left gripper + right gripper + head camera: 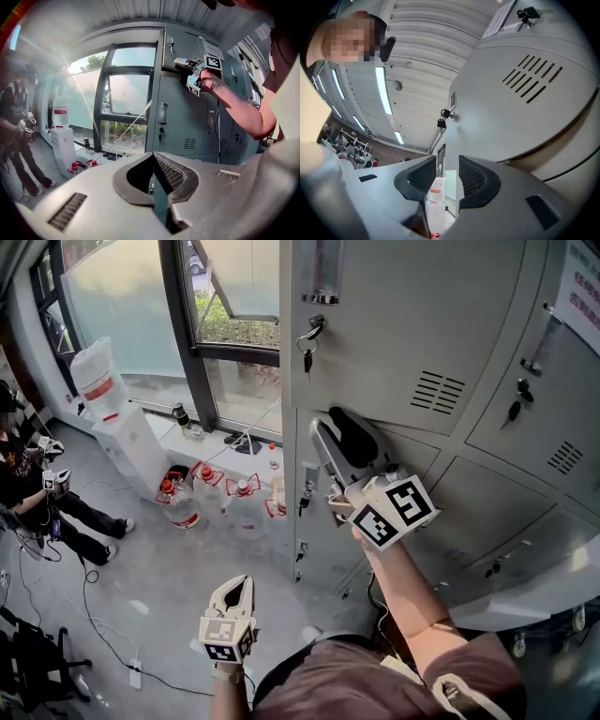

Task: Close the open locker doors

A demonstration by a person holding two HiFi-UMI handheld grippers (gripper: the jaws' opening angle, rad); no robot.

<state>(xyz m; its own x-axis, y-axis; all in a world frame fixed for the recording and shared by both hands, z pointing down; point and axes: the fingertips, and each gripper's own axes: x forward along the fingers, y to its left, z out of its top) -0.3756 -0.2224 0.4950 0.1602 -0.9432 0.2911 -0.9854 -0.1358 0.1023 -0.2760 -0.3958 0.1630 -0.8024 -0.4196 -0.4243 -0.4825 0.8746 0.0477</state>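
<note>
My right tool [330, 425] is up near the middle of the head view. It presses on the bottom left corner of a gray locker door [403, 324]. Its jaws are a little apart and grip nothing, and the door's edge lines up with the gap. Some keys [308, 345] hang from that door, at 12 o'clock from the tool.

My left tool [236, 585] hangs low at 7 o'clock. Its jaw tips are pinched together and it is empty.

A paper sign [581, 287] with red words is at 2 o'clock, but I cannot read it.

Some bottles [178, 498] with red caps stand on the floor at 9 o'clock, beside a white water machine [127, 432].
</note>
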